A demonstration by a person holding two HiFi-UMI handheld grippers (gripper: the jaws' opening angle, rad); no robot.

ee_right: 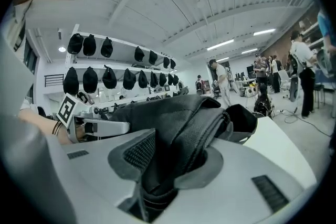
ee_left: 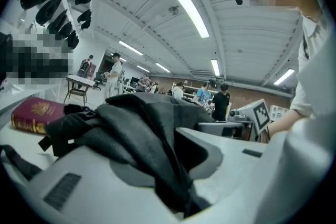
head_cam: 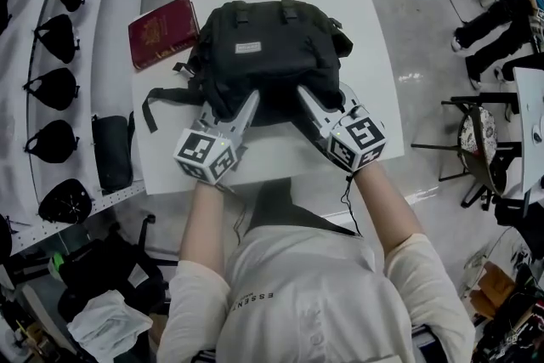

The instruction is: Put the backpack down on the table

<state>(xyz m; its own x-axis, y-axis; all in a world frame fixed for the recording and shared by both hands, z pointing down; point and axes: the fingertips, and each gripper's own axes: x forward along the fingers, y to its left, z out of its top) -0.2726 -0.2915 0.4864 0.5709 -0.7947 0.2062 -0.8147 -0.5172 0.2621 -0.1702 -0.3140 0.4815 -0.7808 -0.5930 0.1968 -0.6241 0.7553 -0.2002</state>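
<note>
- Your pale shirt (head_cam: 297, 302) fills the bottom of the head view. Both forearms reach forward from it, close to level and angled slightly toward each other over the near table edge.
- The white table (head_cam: 374, 81) already bears the load. The black backpack (head_cam: 263, 55) lies on its middle with its bottom end toward you, and one strap (head_cam: 157, 98) trails off to the left. The set-down itself looks done to me. What is left is letting go and drawing your hands back.
- Your left gripper (head_cam: 231, 104) sits at the pack's near left corner. In the left gripper view a dark fold of fabric fills the narrow gap between the jaws, so it reads as clamped on the backpack.
- Your right gripper (head_cam: 323, 98) mirrors it at the near right corner. Its own view shows a thick padded fold wedged between the jaws, so it is gripping too.
- A red book (head_cam: 163, 31) lies flat at the table's far left corner, just beside the pack.
</note>
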